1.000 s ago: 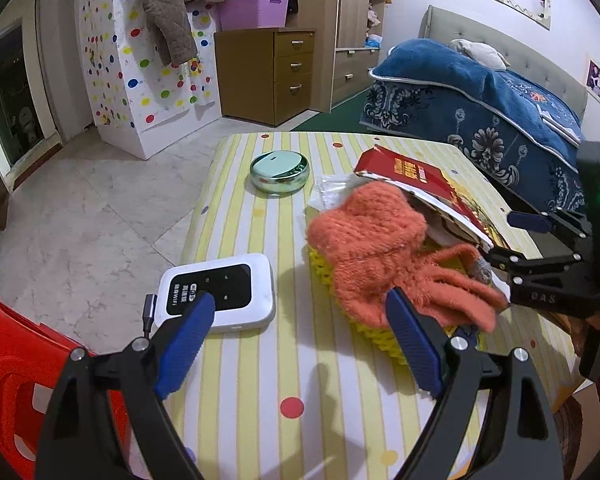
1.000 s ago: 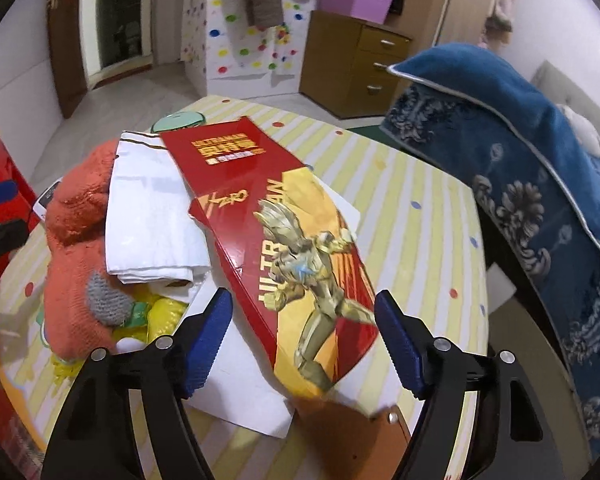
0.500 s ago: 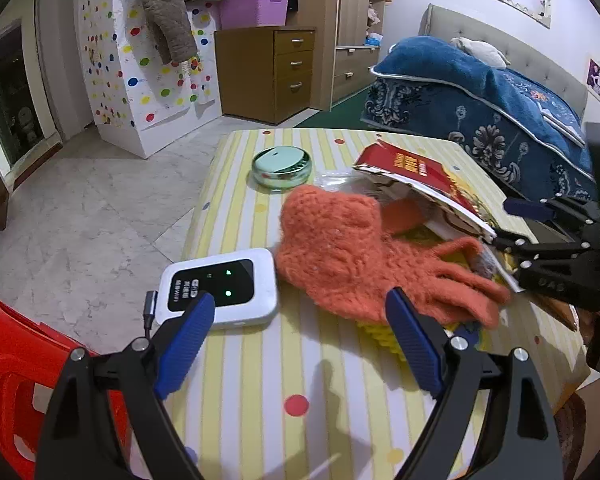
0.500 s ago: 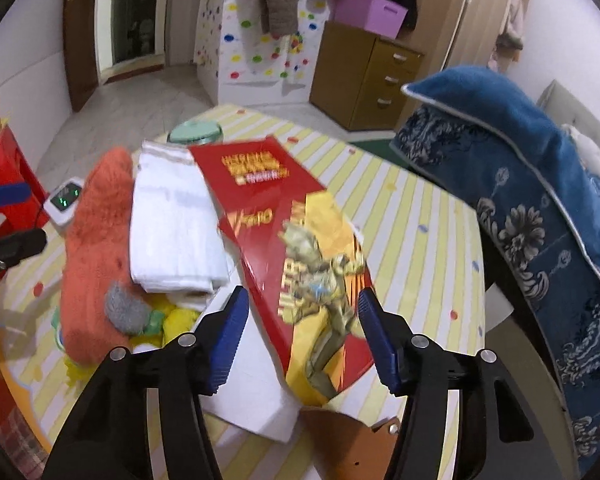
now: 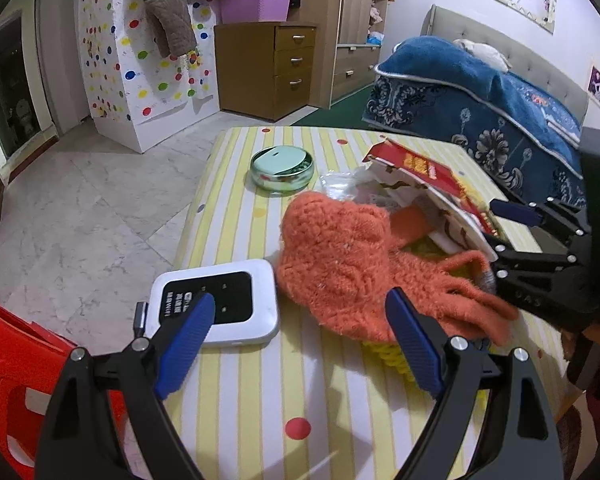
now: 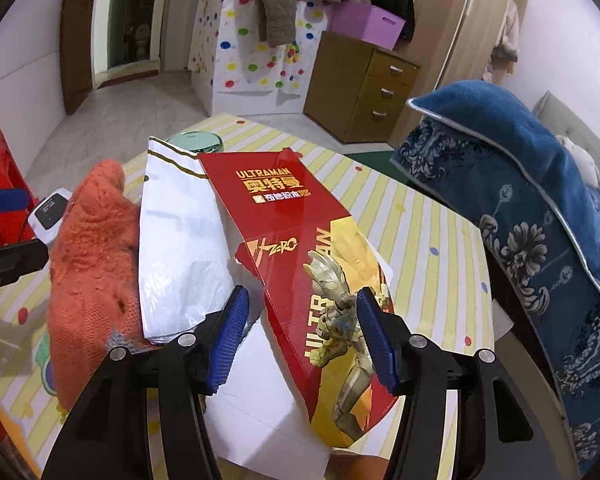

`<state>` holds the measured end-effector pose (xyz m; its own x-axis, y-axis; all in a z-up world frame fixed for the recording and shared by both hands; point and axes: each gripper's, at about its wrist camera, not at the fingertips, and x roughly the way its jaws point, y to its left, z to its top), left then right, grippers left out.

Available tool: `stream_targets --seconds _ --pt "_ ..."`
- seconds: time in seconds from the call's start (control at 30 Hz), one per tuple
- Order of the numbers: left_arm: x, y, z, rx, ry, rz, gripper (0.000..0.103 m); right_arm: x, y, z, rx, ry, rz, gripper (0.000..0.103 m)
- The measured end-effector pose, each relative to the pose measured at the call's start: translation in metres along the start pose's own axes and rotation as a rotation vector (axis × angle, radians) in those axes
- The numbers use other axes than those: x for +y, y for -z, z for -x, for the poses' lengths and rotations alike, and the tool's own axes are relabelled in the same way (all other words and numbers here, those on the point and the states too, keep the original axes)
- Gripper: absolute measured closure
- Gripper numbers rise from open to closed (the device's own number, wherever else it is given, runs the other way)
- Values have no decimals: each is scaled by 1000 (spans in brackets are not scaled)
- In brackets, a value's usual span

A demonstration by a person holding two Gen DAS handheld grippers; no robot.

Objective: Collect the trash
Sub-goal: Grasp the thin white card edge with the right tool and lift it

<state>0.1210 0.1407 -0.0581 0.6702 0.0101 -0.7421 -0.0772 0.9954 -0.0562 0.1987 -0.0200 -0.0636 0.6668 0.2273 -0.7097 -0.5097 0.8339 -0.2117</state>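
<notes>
red glossy ultraman carton (image 6: 300,240): light, stiff, slick, best pinched at its near edge; right gripper (image 6: 302,340) fingers straddle it, unpressed; left gripper (image 5: 296,344) gapes empty.

I noted a white pocket router (image 5: 216,304) lying flat on the striped tablecloth (image 5: 260,392) | round green tin (image 5: 282,168) farther back, apart from it | orange knitted glove (image 5: 340,256) just beside the router | brown drawer chest (image 5: 268,68) beyond, purple basket (image 5: 256,4) on top | blue quilt (image 6: 520,184) on the bed at right.
</notes>
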Motion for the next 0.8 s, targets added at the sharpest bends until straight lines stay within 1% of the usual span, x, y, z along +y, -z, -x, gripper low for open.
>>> stream_targets --seconds 0.07,0.1,0.13,0.2,0.23,0.33,0.4,0.5,0.53,0.67,0.8 --pt "-1 0 0 -2 14 8 18 -1 -3 -1 13 -2 -13 47" --pt "-2 -1 1 -2 19 9 18 -1 -4 -2 18 -7 -18 56" --pt "-3 -1 1 -4 22 7 18 -2 -5 -3 27 -18 -23 67" --pt "-7 -1 5 -11 24 -2 18 -4 -8 -1 39 -38 -38 75" --pt "-8 -1 7 -14 26 -7 18 -5 -10 2 33 -39 -44 80" --pt "-11 1 11 -16 28 -17 18 -14 -16 18 4 -40 -72 88" --pt "-12 2 13 -14 34 -12 18 -20 -19 29 -24 -18 -90 93" --pt "-15 2 17 -14 46 -12 18 -39 -22 46 -75 33 -156 101" --pt "-18 1 19 -17 49 -16 18 -45 -22 50 -86 41 -177 103" --pt "-29 -5 25 -27 75 -31 18 -77 -13 76 -148 61 -298 103" --pt "-44 -15 23 -23 99 -45 17 -96 4 103 -170 85 -353 103"
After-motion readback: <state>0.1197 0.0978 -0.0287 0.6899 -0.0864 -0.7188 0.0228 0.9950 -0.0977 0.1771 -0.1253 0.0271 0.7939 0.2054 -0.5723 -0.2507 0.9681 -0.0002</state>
